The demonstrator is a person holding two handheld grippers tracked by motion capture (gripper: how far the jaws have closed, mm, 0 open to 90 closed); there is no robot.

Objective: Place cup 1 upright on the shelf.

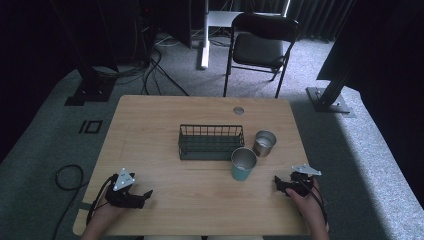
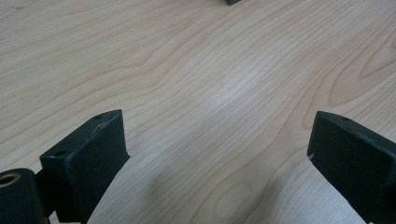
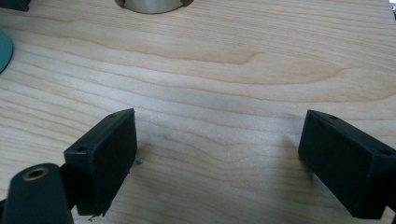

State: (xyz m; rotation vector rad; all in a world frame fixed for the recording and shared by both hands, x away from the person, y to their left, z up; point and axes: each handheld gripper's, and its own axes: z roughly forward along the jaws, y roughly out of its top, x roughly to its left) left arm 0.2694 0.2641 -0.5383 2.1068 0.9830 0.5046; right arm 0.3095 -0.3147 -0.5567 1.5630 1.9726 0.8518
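Room: dark curtains, grey carpet, a black folding chair (image 1: 262,47) beyond the far edge of the table.
Surface: pale wooden table (image 1: 150,130), grain plain in both gripper views.
Left gripper (image 1: 145,195): near-left corner, resting on the wood, jaws spread wide with bare table between them.
Right gripper (image 1: 278,183): near-right edge, jaws likewise wide apart, nothing held.
Teal cup (image 1: 243,164): upright, centre-right, nearest the right gripper but apart from it.
Steel cup (image 1: 264,143): just beyond and right of the teal one.
Wire basket (image 1: 211,142): mid-table, just left of both cups.
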